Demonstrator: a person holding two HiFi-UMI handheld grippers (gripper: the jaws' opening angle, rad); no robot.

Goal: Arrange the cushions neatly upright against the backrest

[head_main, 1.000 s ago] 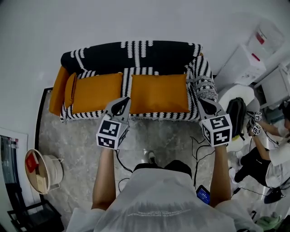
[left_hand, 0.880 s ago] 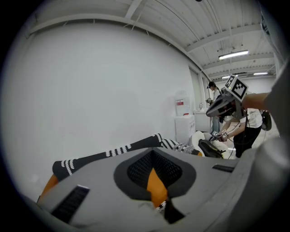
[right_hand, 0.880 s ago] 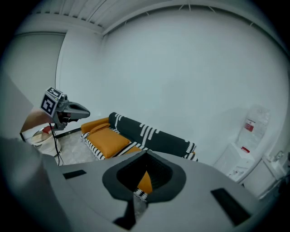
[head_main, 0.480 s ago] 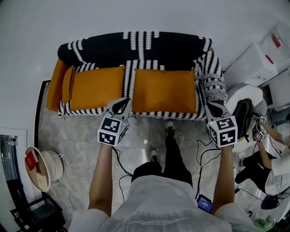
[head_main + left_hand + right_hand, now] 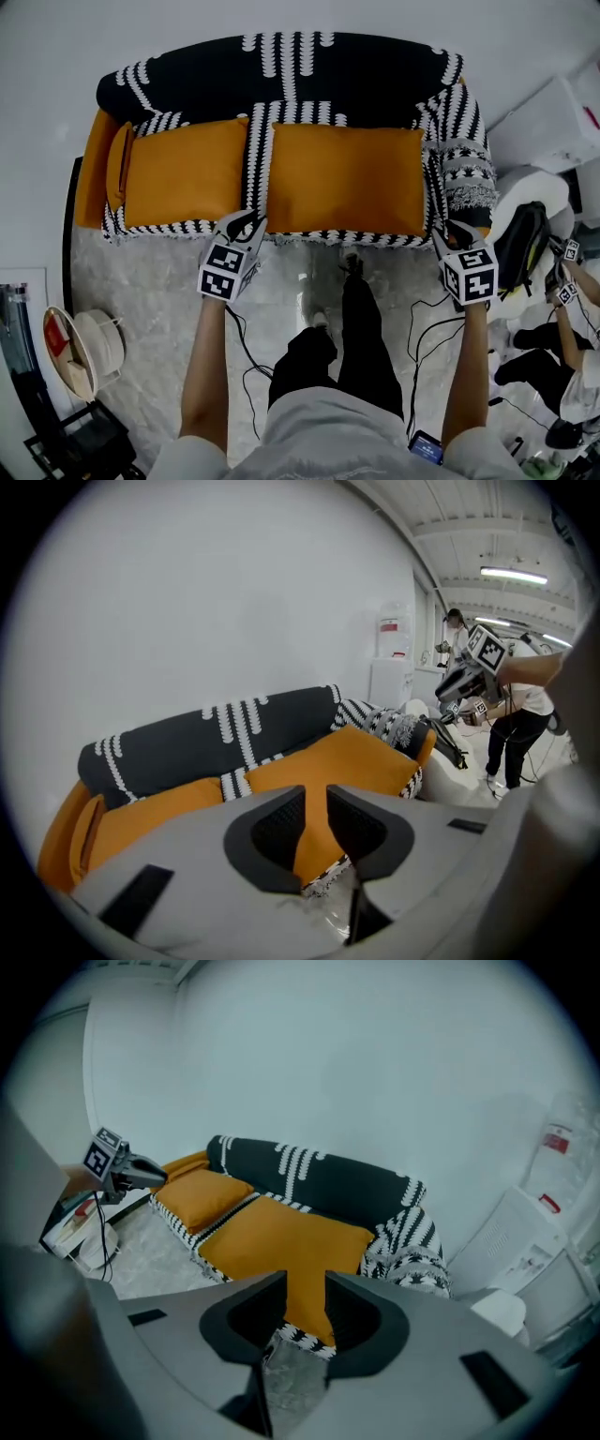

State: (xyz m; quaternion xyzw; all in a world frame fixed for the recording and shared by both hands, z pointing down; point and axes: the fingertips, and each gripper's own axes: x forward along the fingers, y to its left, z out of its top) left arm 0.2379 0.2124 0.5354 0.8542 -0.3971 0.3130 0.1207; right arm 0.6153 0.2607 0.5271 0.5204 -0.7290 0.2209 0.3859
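Note:
Two orange cushions lie flat on the sofa seat: the left cushion (image 5: 183, 171) (image 5: 141, 810) (image 5: 199, 1194) and the right cushion (image 5: 344, 178) (image 5: 361, 757) (image 5: 281, 1239). Behind them runs the backrest (image 5: 281, 80), covered by a black-and-white throw. My left gripper (image 5: 246, 222) (image 5: 316, 810) hovers at the seat's front edge, between the two cushions. The right gripper (image 5: 453, 229) (image 5: 306, 1299) hangs by the front right corner, near the armrest (image 5: 461, 159). The jaws of both are opening, with nothing between them.
A narrow orange cushion (image 5: 119, 167) stands against the sofa's left arm. A white basket (image 5: 82, 345) sits on the floor at left. At right are a dark backpack (image 5: 518, 248), white cabinets (image 5: 555, 117) and another person (image 5: 562, 323). Cables (image 5: 420, 309) trail on the floor.
The person has stepped toward the sofa, bringing both grippers up to the seat's front edge. Both sets of jaws, shut before, now stand apart.

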